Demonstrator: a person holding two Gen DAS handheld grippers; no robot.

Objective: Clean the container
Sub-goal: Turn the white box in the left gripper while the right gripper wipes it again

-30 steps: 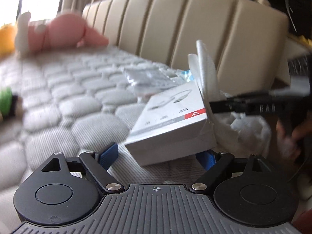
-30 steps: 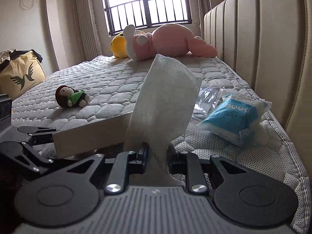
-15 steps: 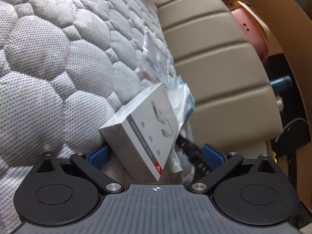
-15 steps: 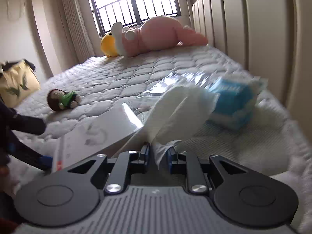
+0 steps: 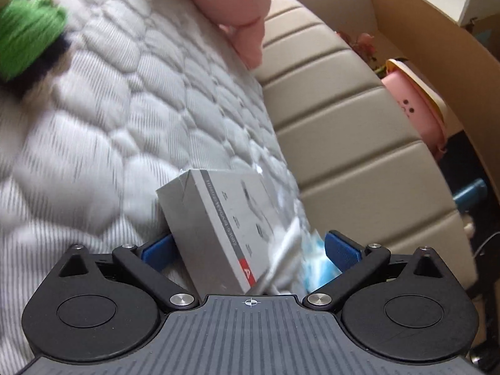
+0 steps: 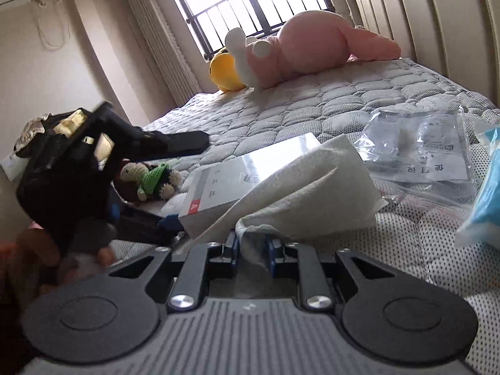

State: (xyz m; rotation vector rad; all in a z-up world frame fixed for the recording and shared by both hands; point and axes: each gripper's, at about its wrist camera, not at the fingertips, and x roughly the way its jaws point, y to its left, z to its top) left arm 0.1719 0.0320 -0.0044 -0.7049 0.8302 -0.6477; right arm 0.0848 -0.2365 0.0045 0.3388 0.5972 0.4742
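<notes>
Left tongs (image 5: 248, 245) stand wide apart around a flat grey cardboard box (image 5: 225, 222) on the quilted mattress (image 5: 109, 125), while right tongs (image 6: 252, 247) pinch a crumpled white tissue (image 6: 306, 193) draped against that box.

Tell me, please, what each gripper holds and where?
Right gripper pinches the white wipe at its bunched lower end. Left gripper straddles the grey box; contact cannot be told.

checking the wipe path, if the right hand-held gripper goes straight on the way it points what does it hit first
Most likely the grey box: the white tissue clamped in the right hand-held gripper already drapes against the box's near edge. Depth is unclear, so the gap between the fingertips and the box is hard to judge.
</notes>
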